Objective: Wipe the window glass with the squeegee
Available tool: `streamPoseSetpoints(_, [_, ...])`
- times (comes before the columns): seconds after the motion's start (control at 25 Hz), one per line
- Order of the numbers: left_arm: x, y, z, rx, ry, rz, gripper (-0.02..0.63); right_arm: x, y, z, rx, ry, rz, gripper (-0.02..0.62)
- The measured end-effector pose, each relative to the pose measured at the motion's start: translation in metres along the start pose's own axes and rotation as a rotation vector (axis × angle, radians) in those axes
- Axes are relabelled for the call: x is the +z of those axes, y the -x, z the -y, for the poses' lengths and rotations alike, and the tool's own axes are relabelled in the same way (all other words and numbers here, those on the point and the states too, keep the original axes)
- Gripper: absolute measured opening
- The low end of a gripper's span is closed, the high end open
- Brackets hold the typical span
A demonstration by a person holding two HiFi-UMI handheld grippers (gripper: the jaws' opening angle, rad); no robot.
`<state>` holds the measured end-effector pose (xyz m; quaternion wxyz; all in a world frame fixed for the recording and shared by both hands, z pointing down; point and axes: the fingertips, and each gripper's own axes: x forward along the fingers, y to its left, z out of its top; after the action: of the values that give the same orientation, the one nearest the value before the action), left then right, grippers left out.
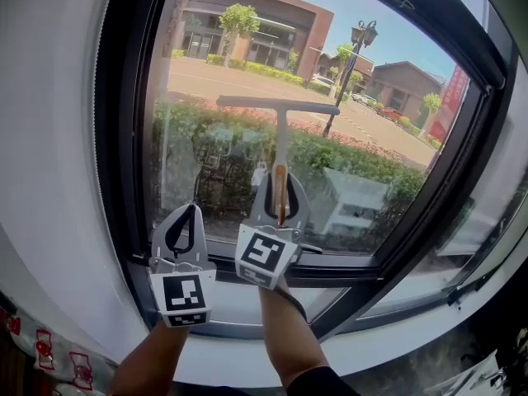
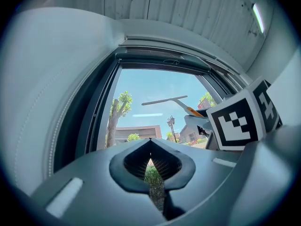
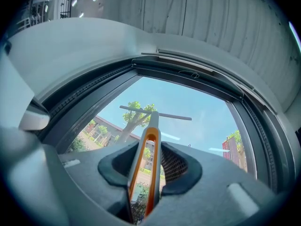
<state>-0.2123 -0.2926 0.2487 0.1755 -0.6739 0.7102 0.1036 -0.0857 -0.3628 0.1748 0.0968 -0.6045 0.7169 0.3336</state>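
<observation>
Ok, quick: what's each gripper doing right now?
Left gripper: closed, holding nothing.
Right gripper: closed on the squeegee handle, blade up at the window.

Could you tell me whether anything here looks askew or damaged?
Nothing stands out. The right gripper holds the squeegee by its handle, with the blade roughly level in front of the glass. The left gripper is shut and empty.
</observation>
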Motion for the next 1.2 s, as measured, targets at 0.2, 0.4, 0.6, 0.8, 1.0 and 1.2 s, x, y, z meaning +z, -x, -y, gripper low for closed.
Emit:
streamPoseSetpoints(0.2, [-0.009,0.002,0.005,-0.005,-0.002,-0.019,0.015,-0.023,0.012,-0.007,0.017,0.003,-0.017,0.117])
streamPoseSetpoints(0.4, [-0.014,0.001,0.009,-0.005,-0.001,-0.029,0.015,-0.022,0.015,-0.005,0.017,0.018,-0.018,0.117])
streamPoseSetpoints(0.6, [-0.013,0.002,0.010,-0.002,-0.007,-0.025,0.015,-0.022,0.020,-0.005,0.025,0.014,-0.017,0.117])
streamPoseSetpoints(0.8, [-0.014,-0.002,0.008,0.010,-0.003,-0.030,0.015,-0.006,0.018,0.013,0.012,-0.035,0.022,0.117])
streamPoseSetpoints(1.0, [0.009,-0.014,0.010,-0.001,-0.020,0.008,0.015,0.018,-0.004,0.044,0.003,-0.068,0.054,0.117])
streamPoseSetpoints(1.2, [0.046,-0.031,0.016,-0.023,-0.069,0.070,0.015,0.046,-0.037,0.088,-0.026,-0.072,0.086,0.118])
